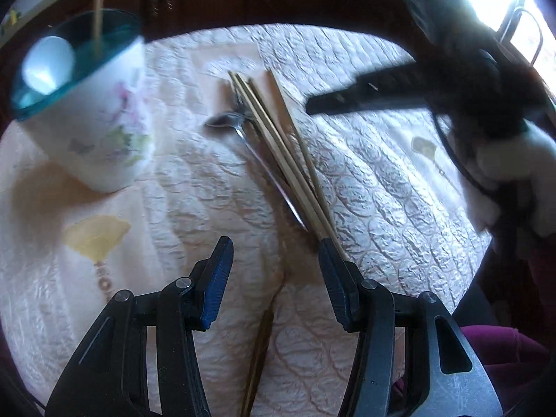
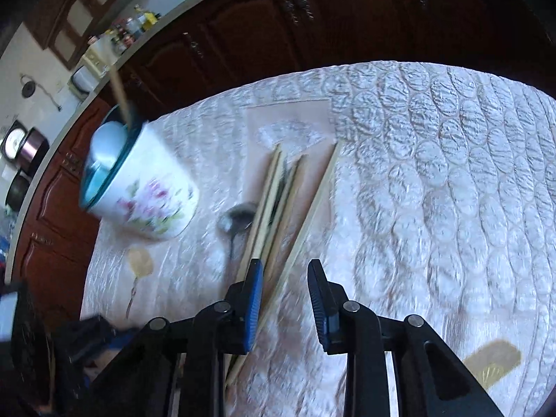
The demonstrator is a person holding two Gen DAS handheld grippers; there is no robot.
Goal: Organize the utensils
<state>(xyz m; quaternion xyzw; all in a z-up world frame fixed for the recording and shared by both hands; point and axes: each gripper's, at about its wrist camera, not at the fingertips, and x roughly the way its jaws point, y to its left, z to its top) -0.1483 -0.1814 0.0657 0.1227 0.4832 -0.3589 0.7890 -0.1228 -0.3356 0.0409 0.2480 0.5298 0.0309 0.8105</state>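
Chopsticks (image 1: 278,146) ahead of the left gripper (image 1: 274,278) in the left wrist view, bundled on the quilted counter (image 1: 382,180), long axis running from far-left down toward the right-hand jaw. Near ends touching or just passing that jaw; cannot tell which. Jaws wide apart, holding nothing. Spoon (image 1: 229,121) tucked under the bundle's left side, bowl poking out to the left. Cup (image 1: 100,111) well to the far left, teal inside, tilted in this lens, with one stick (image 1: 99,10) and a white spoon (image 1: 48,62) already standing in it. Right gripper (image 1: 365,95) reaching in from the far right, tip near the bundle's far end. One more stick (image 1: 259,354) lying below, between the jaws.

Same bundle in the right wrist view: chopsticks (image 2: 274,201) straight ahead of the right gripper (image 2: 283,299), long axis nearly in line with the jaws, near ends passing by the left-hand jaw. Jaws open, empty. One stick (image 2: 312,215) splayed off to the right of the rest. Spoon (image 2: 239,219) left of the bundle, cup (image 2: 146,194) further left. Probably both equally near; nothing blocking but the spoon under the sticks.
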